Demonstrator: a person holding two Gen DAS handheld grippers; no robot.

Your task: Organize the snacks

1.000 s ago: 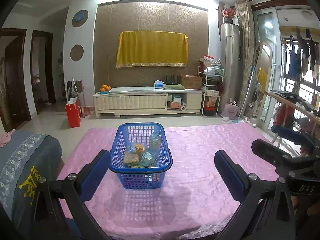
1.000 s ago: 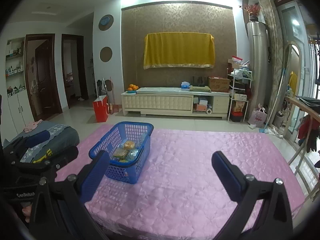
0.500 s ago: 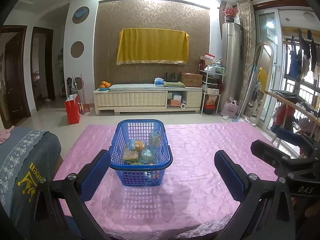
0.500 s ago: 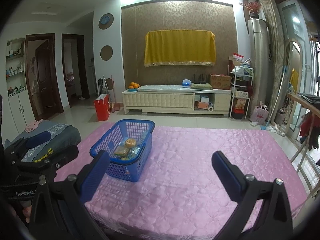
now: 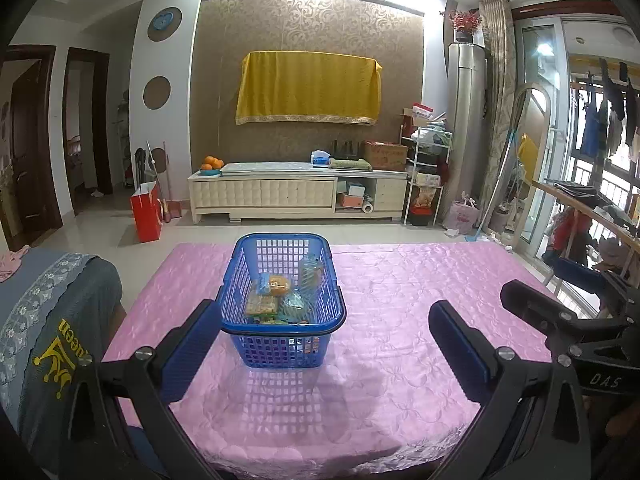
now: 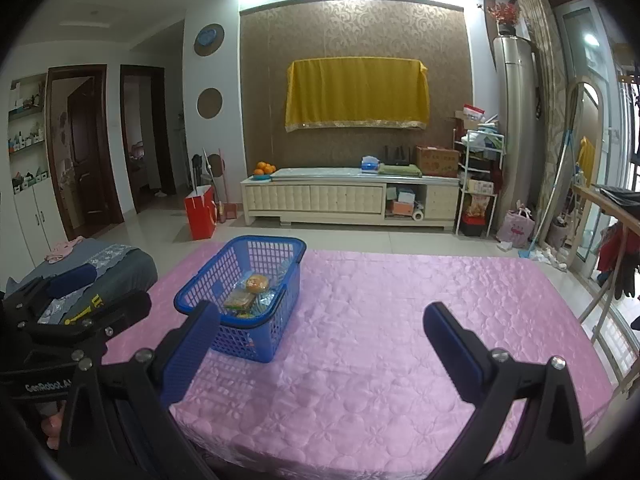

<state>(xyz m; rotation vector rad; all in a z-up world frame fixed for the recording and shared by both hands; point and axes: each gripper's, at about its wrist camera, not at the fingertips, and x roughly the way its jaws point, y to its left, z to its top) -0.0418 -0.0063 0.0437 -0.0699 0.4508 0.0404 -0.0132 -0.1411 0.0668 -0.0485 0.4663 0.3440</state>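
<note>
Item: blue plastic lattice basket (image 5: pixel 282 300), centre of the left-wrist frame, on pink quilted tablecloth (image 5: pixel 400 300); holds packaged snacks (image 5: pixel 276 296) (labels unreadable). Left gripper (image 5: pixel 324 344): jaws spread wide, empty. Right gripper (image 6: pixel 320 344): likewise spread, empty, basket at centre left of its frame.

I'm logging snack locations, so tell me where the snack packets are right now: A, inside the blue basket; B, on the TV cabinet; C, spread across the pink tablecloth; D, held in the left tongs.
A: the snack packets lie inside the blue basket, and both tongs are open and empty.
</note>
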